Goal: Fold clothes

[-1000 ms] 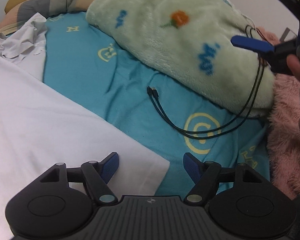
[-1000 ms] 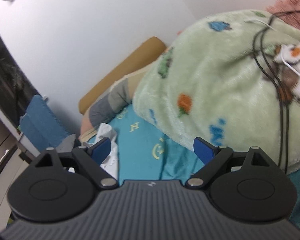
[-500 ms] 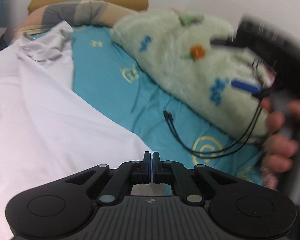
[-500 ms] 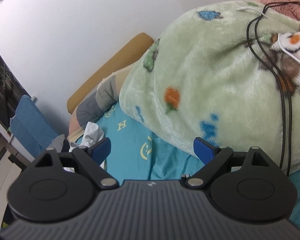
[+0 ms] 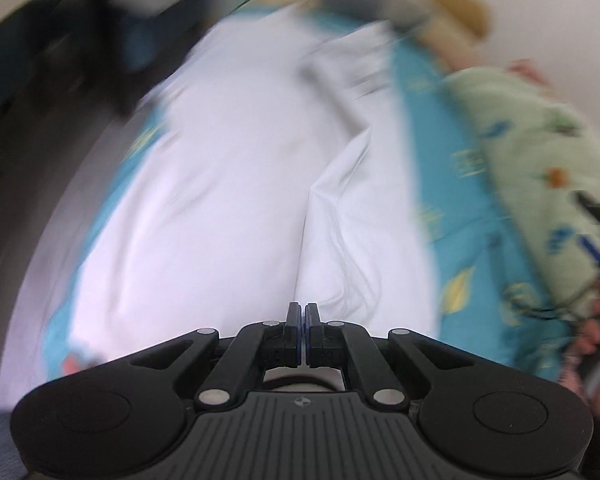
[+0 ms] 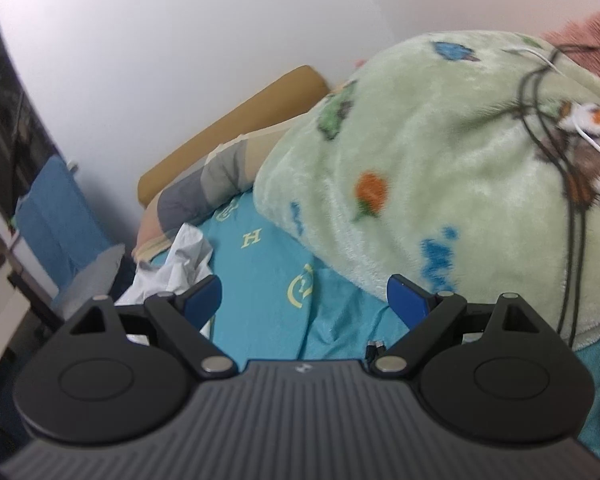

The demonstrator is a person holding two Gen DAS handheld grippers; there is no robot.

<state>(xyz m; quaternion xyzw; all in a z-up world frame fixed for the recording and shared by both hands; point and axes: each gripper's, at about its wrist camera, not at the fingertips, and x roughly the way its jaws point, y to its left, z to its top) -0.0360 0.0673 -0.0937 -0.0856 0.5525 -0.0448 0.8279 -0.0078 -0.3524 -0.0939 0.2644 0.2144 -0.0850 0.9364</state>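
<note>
A white garment (image 5: pixel 220 200) lies spread on the teal bedsheet (image 5: pixel 440 208); the left wrist view is blurred by motion. My left gripper (image 5: pixel 303 312) is shut on an edge of this garment, and a raised fold of white cloth runs from its jaws out over the rest. In the right wrist view a crumpled part of the white garment (image 6: pixel 180 264) shows at the left. My right gripper (image 6: pixel 304 300) is open and holds nothing, hovering over the teal sheet (image 6: pixel 268 280) in front of the green blanket (image 6: pixel 440 180).
The plush green blanket is heaped on the right of the bed with black cables (image 6: pixel 572 200) draped over it. A striped pillow (image 6: pixel 204 192) and tan headboard (image 6: pixel 228 128) lie at the far end. A pink fluffy blanket (image 6: pixel 596 32) sits behind. The bed's left edge drops to dark floor (image 5: pixel 40 180).
My left gripper shut on the white garment's corner, then swung up and across it, dragging the edge along into a fold. The right gripper drifted slightly and stayed open.
</note>
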